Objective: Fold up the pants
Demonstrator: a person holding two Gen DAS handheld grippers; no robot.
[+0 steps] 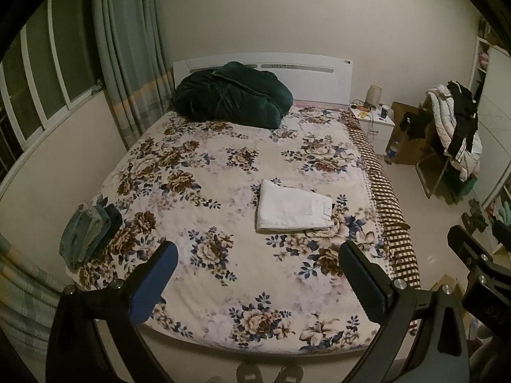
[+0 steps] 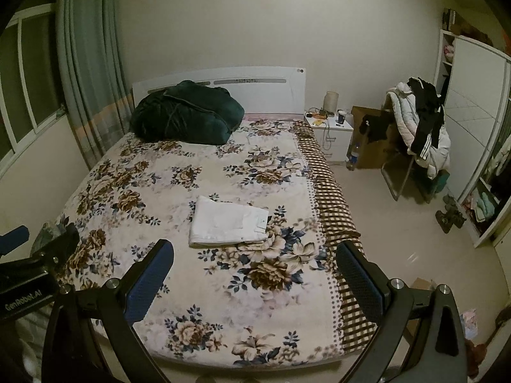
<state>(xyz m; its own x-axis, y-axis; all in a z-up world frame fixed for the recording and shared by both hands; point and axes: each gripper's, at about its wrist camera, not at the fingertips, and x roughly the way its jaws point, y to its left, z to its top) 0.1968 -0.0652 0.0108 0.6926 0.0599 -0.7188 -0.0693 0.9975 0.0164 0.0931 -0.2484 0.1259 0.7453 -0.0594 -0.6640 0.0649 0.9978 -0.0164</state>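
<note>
The white pants [image 1: 292, 206] lie folded into a neat rectangle on the floral bed [image 1: 223, 287], so folding looks finished. The left claw [image 1: 257, 284] and right claw [image 2: 254, 282] gape wide, empty, well back.

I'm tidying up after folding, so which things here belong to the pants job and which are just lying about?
Job:
- folded white cotton pants on the floral bedspread
- stack of folded blue denim jeans
- left hand-held gripper, right hand-held gripper, both open

Lying about:
- dark green plush blanket
- white puffer jacket on the chair
</note>
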